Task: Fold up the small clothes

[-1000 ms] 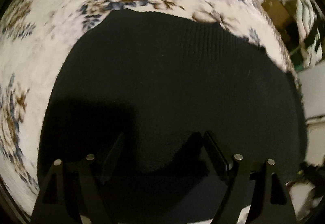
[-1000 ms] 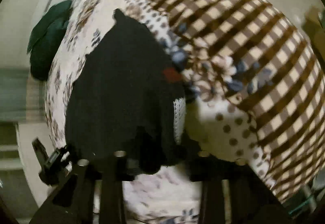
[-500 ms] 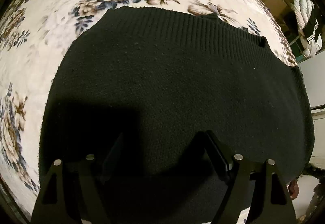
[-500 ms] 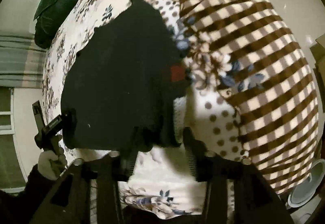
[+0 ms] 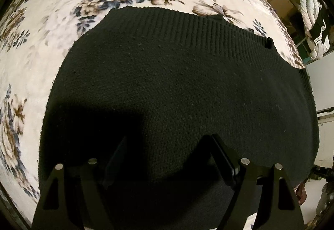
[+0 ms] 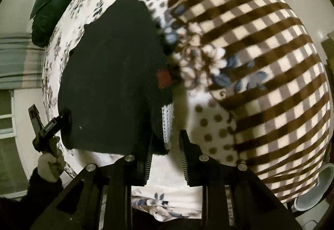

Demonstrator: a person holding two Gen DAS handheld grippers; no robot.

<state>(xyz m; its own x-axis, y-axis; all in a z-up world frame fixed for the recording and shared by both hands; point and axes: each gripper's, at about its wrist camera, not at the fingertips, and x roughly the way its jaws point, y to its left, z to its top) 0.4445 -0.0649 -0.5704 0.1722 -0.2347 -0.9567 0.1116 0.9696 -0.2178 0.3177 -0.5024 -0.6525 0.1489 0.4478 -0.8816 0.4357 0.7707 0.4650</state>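
A black sweater (image 5: 177, 88) lies flat on a floral bedspread (image 5: 41, 46), ribbed hem toward 12 o'clock in the left wrist view; the left tool (image 5: 167, 159) hovers over it with fingers spread and nothing between them; the right tool (image 6: 166, 155) stands open just off the sweater's near edge, a white knit strip (image 6: 167, 119) at 12 o'clock; a checked blanket (image 6: 261, 63) is heaped at 2 o'clock; a dark green bundle (image 6: 54, 0), perhaps a jacket, sits at 10 o'clock.
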